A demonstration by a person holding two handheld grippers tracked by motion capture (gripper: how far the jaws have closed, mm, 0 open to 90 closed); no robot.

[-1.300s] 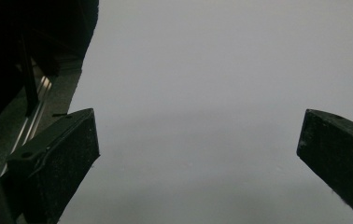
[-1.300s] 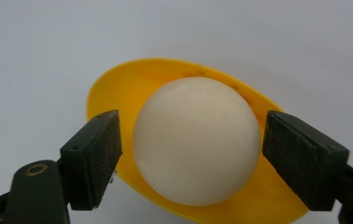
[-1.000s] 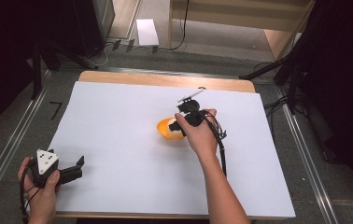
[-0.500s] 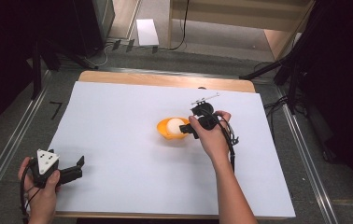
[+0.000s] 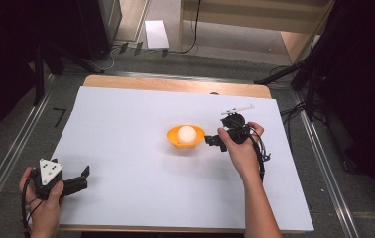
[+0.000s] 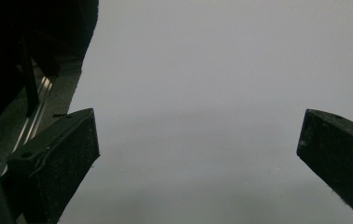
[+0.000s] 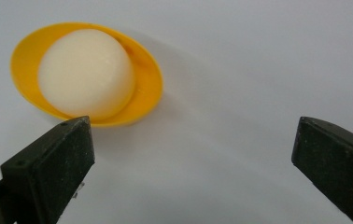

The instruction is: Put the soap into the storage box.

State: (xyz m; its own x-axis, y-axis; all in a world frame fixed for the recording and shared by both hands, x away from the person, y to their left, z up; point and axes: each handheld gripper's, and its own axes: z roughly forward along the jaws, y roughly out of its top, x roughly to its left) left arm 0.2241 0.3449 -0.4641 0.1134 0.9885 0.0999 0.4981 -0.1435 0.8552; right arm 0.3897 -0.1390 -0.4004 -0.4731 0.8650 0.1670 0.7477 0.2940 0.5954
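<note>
An orange bowl (image 5: 186, 143) sits in the middle of the white sheet with a round cream-white lump (image 5: 187, 133) inside it. My right gripper (image 5: 212, 141) lies just right of the bowl, pointing at it, apart from the rim. Its jaws have just been opening and stand wide with nothing between them. In the right gripper view the bowl (image 7: 144, 88) and the lump (image 7: 86, 72) lie ahead at upper left, beyond the right gripper (image 7: 193, 140). My left gripper (image 5: 82, 178) rests at the near left corner, open and empty, with bare sheet between the jaws of the left gripper (image 6: 198, 135).
A white sheet (image 5: 136, 114) covers the table, with a wooden strip (image 5: 175, 85) at its far edge. Metal rails (image 5: 17, 148) run along both sides. A white box (image 5: 156, 33) lies on the floor beyond the table. Cables trail at the right.
My right gripper has drawn back to the right, off the bowl's edge, and its jaws have spread wide. The bowl and the left gripper have stayed put.
</note>
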